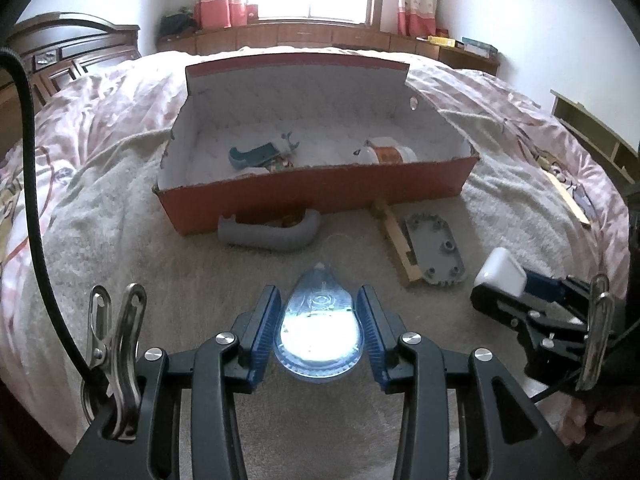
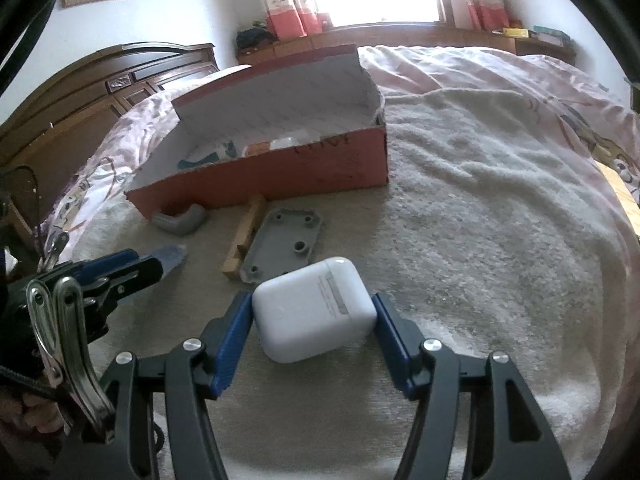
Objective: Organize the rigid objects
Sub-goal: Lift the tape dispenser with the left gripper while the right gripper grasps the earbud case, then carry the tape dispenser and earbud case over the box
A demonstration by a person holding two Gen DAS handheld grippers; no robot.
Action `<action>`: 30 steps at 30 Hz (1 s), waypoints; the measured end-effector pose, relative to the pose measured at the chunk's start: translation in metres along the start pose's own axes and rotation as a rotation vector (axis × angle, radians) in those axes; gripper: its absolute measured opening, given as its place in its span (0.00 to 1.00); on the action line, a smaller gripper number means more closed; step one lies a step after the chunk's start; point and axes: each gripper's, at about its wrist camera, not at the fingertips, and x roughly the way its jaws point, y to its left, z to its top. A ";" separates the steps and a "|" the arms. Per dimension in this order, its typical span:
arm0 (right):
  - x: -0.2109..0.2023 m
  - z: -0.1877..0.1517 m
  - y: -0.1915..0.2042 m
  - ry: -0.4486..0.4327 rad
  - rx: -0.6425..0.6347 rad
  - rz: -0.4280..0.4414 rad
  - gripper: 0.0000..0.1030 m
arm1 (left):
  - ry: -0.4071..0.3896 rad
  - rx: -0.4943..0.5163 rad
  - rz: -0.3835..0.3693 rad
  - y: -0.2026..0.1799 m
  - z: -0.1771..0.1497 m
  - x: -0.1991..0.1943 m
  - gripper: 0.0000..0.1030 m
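A red cardboard box point(image 1: 316, 196) with its lid flap raised is seen on the blanket-covered bed point(image 1: 160, 264). Inside it, a teal plastic piece point(image 1: 253, 155) is lying at the left and a bottle point(image 1: 386, 154) with an orange label on its side at the right. Just outside the front wall, a grey curved pipe point(image 1: 268, 232), a wooden strip point(image 1: 394, 240) and a grey plate point(image 1: 436, 250) (4 holes are visible in the right view) are left on the blanket.

The left gripper point(image 1: 320, 330) is angled downward, and a clear blue teardrop-shaped tape dispenser point(image 1: 319, 332) is clamped between its 2 blue pads. The right gripper point(image 2: 314, 320) is likewise tilted down, its pads pressed against both sides of a white earbud case point(image 2: 314, 308), near the grey plate.
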 end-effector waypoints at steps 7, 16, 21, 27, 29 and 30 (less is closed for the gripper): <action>-0.007 0.011 0.010 -0.023 -0.027 0.030 0.62 | -0.018 -0.010 -0.012 0.005 0.012 -0.005 0.40; -0.006 0.037 0.016 -0.033 -0.054 0.050 0.62 | -0.071 0.010 -0.011 0.009 0.041 -0.008 0.40; -0.003 0.058 0.022 -0.049 -0.075 0.076 0.62 | -0.085 -0.014 -0.026 0.018 0.060 -0.006 0.40; 0.006 0.080 0.027 -0.060 -0.089 0.105 0.62 | -0.099 -0.039 -0.015 0.026 0.082 0.003 0.40; 0.010 0.087 0.027 -0.063 -0.086 0.115 0.62 | -0.102 -0.037 -0.010 0.026 0.088 0.007 0.40; 0.012 0.090 0.028 -0.065 -0.085 0.119 0.62 | -0.104 -0.034 -0.009 0.026 0.092 0.010 0.40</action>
